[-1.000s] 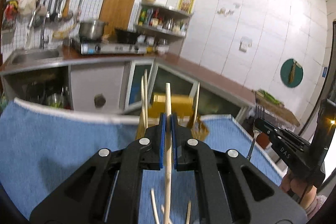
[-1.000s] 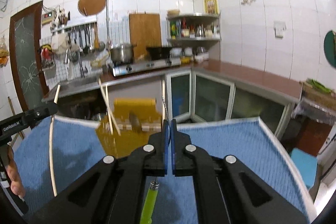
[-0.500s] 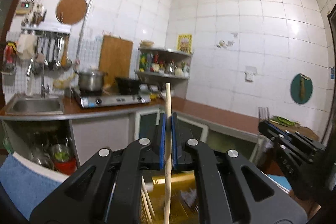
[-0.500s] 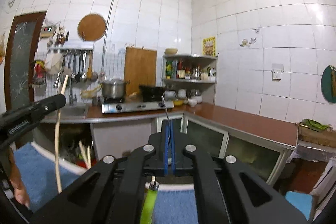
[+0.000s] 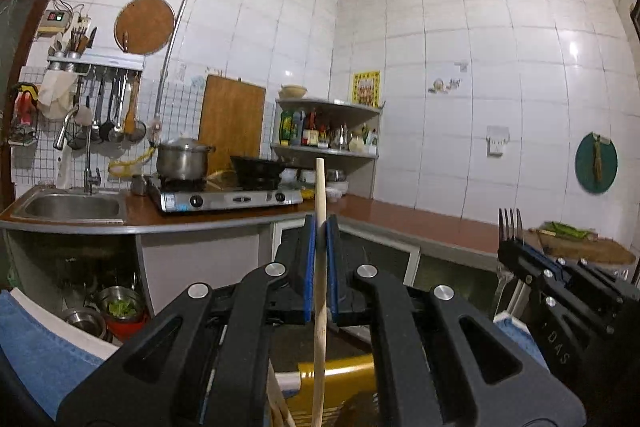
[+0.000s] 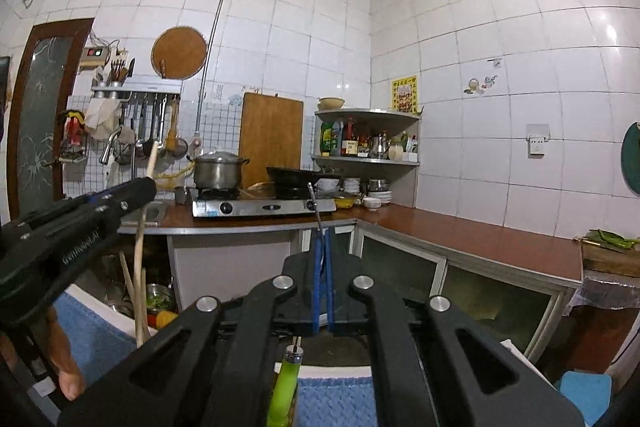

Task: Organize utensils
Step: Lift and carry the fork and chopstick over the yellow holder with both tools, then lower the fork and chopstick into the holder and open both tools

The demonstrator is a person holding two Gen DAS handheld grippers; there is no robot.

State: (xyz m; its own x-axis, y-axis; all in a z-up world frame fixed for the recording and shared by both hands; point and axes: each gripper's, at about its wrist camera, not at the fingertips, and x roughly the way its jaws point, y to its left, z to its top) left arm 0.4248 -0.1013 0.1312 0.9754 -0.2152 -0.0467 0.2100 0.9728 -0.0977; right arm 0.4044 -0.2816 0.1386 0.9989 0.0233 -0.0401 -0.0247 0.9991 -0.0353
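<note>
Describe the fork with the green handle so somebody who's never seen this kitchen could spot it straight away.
Start at the blue towel along the bottom of the right wrist view, then go up to the right hand-held gripper above it. The fork stands upright, clamped between its blue pads. Unlike the plain wooden chopstick held by the left hand-held gripper, it is metal with a bright green handle.

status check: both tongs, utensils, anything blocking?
Left tongs shut on wooden chopstick, held upright. Right tongs shut on green-handled fork, tines up. Yellow utensil holder below left tongs. Nothing blocking.
</note>
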